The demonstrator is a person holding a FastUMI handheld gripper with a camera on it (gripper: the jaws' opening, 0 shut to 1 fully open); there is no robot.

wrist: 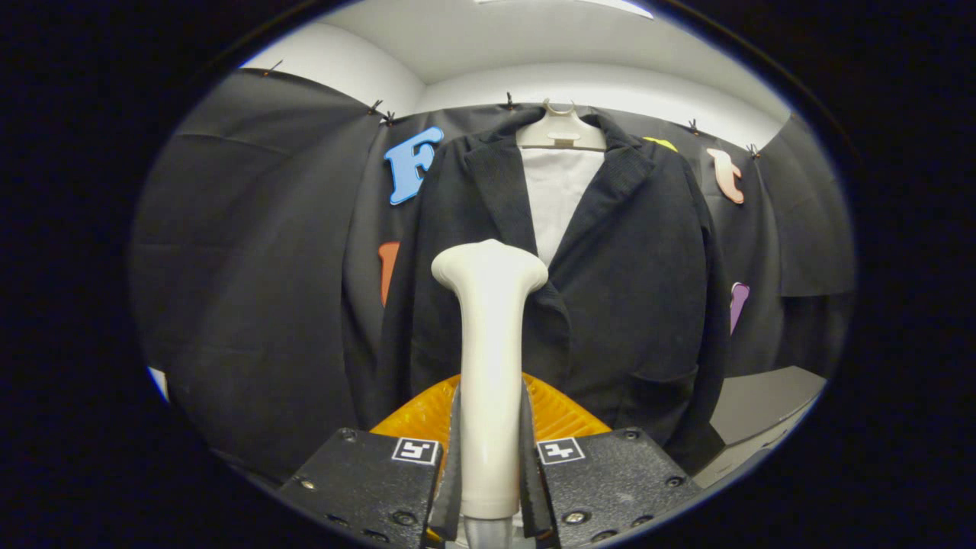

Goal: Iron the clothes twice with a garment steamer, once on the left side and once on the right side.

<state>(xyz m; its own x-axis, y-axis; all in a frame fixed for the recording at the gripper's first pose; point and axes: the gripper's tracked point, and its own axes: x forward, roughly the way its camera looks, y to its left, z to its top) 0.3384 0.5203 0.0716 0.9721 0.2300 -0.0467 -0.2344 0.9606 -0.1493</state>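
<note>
Looking along the gripper (489, 450), we see both fingers clamped on the handle of the garment steamer (488, 366), one finger pressing each side of it. The steamer stands upright between the fingers, its flared head at the top, in front of the jacket (633, 290). The dark jacket hangs on a pale hanger (560, 133) against the booth wall, directly beyond the fingers. A white garment (560, 191) shows between the jacket lapels. We see the steamer head level with the point where the lapels meet; whether it touches the cloth, we cannot tell. An orange ribbed part (427, 415) sits just behind the handle, low by the fingers. A grey surface (762, 400) lies beside the jacket hem.
</note>
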